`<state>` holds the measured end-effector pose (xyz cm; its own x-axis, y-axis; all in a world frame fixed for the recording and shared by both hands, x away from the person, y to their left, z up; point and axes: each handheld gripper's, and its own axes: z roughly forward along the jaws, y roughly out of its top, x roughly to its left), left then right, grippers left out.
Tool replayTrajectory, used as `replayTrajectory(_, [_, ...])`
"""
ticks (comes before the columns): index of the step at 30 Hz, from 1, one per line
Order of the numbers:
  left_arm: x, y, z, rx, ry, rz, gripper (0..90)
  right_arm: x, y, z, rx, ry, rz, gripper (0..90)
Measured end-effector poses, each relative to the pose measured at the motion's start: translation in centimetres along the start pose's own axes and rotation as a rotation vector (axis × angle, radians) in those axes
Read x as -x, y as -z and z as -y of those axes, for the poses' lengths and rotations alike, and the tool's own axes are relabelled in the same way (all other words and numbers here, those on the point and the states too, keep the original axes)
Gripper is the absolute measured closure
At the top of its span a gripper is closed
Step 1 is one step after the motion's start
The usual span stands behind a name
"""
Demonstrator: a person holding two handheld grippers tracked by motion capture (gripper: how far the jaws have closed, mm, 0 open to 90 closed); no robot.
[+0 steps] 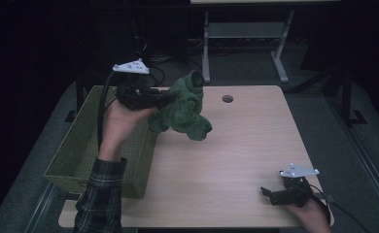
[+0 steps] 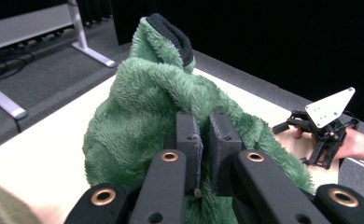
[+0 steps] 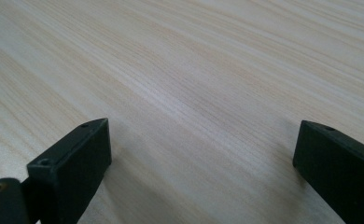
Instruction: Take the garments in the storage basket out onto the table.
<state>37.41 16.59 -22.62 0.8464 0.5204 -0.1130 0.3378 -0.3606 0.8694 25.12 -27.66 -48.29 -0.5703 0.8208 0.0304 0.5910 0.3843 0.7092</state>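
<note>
High view: fixed above the near edge, facing forward and down over the table (image 1: 236, 145). Left gripper view: rides the left gripper (image 2: 207, 140), close behind a green cloth (image 2: 138, 116), facing across the table toward the right gripper (image 2: 322, 135); both show in the high view too. Right gripper view: very near the tabletop, looking along it.

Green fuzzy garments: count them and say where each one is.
1. The green fuzzy garment hangs from the left gripper above the table's left edge, beside the green basket. Others may lie hidden inside the basket.
</note>
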Motion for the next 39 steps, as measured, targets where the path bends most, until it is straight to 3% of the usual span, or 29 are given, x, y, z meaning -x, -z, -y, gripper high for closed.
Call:
replayTrajectory(13, [1.9,-4.6,1.4,-0.012,0.017,0.046,84.3,0.0,0.0,0.0,0.0,0.001,0.001,3.8])
replayTrajectory(23, [3.5,-8.0,3.8,-0.039,0.032,0.067,84.3,0.0,0.0,0.0,0.002,0.002,0.001,3.8])
replayTrajectory(26, [3.8,-8.9,4.4,-0.053,0.033,0.081,84.3,0.0,0.0,0.0,0.002,0.002,0.001,3.8])
replayTrajectory(28, [4.3,-10.4,5.6,-0.087,0.035,0.094,84.3,0.0,0.0,0.0,0.002,0.004,0.001,3.8])
replayTrajectory(39, [5.8,-13.6,8.5,-0.172,0.045,0.151,84.1,0.0,0.0,0.0,0.0,0.003,0.001,3.8])
